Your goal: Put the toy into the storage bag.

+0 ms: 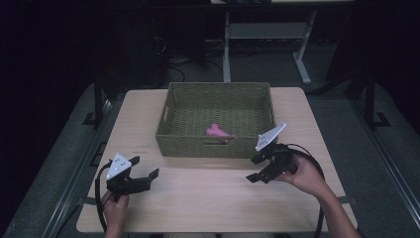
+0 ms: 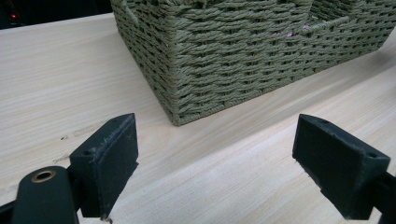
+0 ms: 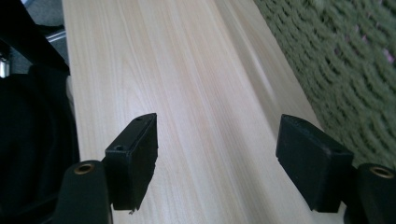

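A green woven basket [image 1: 171, 134] stands at the back middle of the light wooden table [image 1: 208, 198]. A pink object [image 1: 217, 131] lies inside it near the front wall. My left gripper [image 1: 146, 168] rests low over the table's front left, open, nothing between its jaws; its own view faces the basket's near corner [image 2: 187, 93]. My right gripper [image 1: 256, 168] hovers just in front of the basket's right front corner, open and holding nothing. In the right gripper view the basket's wall [image 3: 345, 70] runs along the right side, blurred.
A desk frame with white legs [image 1: 227, 54] and cables stand on the floor beyond the table. Dark floor lies to both sides. Bare tabletop [image 1: 203, 183] stretches between the two grippers and in front of the basket.
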{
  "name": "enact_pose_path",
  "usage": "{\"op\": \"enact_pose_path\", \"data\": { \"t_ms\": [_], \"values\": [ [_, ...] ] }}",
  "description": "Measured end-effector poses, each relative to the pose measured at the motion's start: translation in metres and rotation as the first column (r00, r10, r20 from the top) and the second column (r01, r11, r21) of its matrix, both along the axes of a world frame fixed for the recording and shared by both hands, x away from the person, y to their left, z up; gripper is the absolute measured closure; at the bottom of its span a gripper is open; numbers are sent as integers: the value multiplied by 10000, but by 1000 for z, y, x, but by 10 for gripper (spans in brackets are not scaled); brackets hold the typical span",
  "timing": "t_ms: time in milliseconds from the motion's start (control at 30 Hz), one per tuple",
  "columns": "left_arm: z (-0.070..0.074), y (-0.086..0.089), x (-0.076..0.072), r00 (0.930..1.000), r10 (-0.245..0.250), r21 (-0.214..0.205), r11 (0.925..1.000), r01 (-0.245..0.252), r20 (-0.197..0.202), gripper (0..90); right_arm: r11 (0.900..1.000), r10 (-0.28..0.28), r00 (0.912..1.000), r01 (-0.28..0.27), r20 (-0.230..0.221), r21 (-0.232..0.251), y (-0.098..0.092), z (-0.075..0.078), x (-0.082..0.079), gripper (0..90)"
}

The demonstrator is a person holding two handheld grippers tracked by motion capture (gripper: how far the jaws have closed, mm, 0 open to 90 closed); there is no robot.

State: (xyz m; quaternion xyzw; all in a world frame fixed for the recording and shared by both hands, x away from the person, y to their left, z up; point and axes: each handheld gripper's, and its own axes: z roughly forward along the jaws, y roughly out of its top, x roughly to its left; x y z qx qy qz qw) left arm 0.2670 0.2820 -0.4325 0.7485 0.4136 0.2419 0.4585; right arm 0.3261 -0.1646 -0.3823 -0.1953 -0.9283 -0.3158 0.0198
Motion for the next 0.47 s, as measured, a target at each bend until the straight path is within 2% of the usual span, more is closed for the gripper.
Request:
{"op": "enact_pose_path", "data": {
  "t_ms": [300,467],
  "values": [
    [0,0,0,10000,-13,0,10000,13,15,139,9997,-229,9997,229,-13,-38,-8,-16,-8,287],
    [0,-1,0,9999,-33,37,10000,32,104,138,9993,-368,9991,367,199,93,-8,-24,-22,277]
  ]
}}
